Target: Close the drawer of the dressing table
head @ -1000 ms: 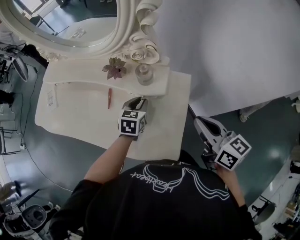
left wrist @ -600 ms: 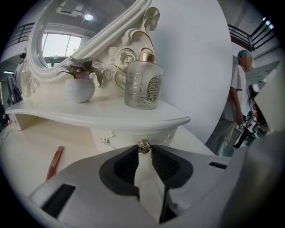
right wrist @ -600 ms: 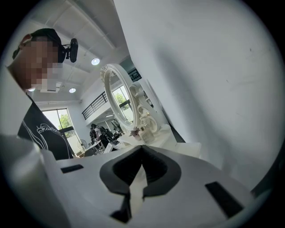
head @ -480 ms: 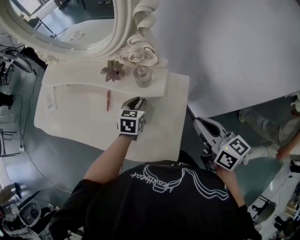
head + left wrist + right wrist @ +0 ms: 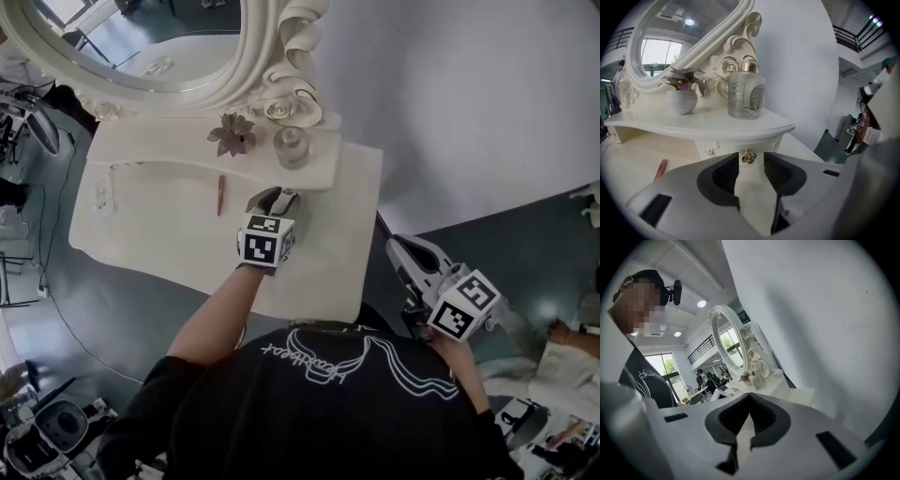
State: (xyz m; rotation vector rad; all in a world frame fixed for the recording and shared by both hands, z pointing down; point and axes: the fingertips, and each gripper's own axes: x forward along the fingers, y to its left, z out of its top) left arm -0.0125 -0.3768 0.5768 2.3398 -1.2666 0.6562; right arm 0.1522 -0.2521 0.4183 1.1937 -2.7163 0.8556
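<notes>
Just been spreading the left gripper's jaws, now apart either side of the gold knob of the drawer under the shelf, with the right gripper pinched shut: could snag that knob backing out and tug it open.

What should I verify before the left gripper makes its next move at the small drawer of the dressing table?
1. Left gripper: fingers apart, just been opening, nothing pinched: ok.
2. Gold knob centred in the gap, ahead of the fingertips: ok.
3. Drawer front fully flush under the shelf: cannot tell.
4. Glass bottle and plant pot upright on the shelf, clear of the gripper: ok.
5. Right gripper shut, empty, held away from the table: ok.
</notes>
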